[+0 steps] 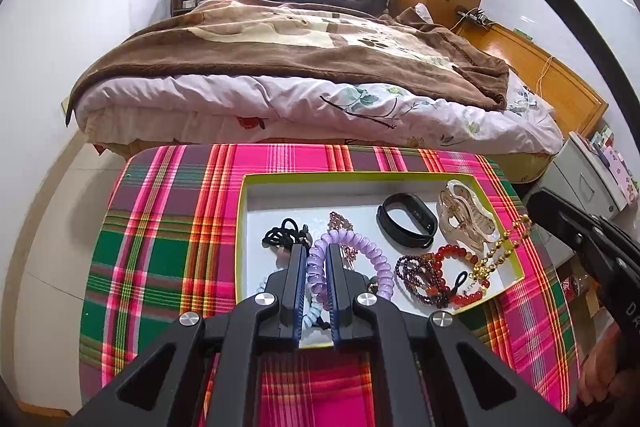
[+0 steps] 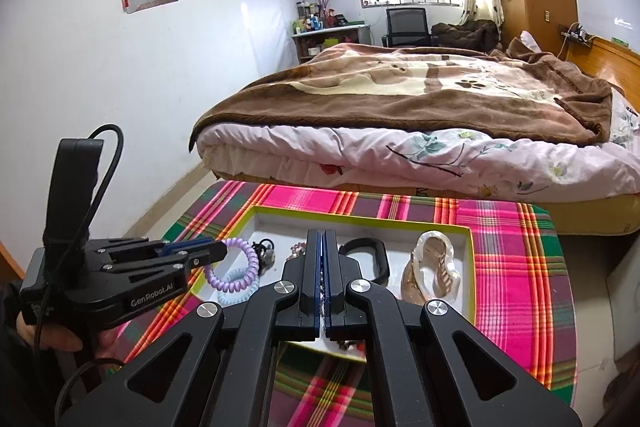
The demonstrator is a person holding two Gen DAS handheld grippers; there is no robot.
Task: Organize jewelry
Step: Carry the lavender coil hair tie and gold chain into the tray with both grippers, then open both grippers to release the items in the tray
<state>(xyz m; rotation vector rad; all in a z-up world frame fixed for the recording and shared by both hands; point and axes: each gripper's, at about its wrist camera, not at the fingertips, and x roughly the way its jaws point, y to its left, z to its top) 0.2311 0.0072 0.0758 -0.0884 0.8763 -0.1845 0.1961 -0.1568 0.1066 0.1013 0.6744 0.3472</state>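
A shallow white tray with a yellow-green rim (image 1: 243, 211) sits on the plaid-covered table. My left gripper (image 1: 316, 251) is shut on a purple spiral hair tie (image 1: 360, 247) and holds it over the tray; the right wrist view shows the same grip (image 2: 240, 259). My right gripper (image 2: 322, 239) is shut on a gold bead chain (image 1: 504, 247) that hangs from it down into the tray's right side. In the tray lie a black band (image 1: 408, 221), a pearly hair claw (image 1: 468, 219), red bead bracelets (image 1: 444, 275), black hair ties (image 1: 282, 233) and a pale blue spiral tie (image 2: 236, 287).
The plaid tablecloth (image 1: 168, 227) covers a small table in front of a bed (image 1: 304, 75) with a brown blanket. A grey printer (image 1: 588, 179) stands to the right of the table. A wooden wardrobe and desk stand at the far wall.
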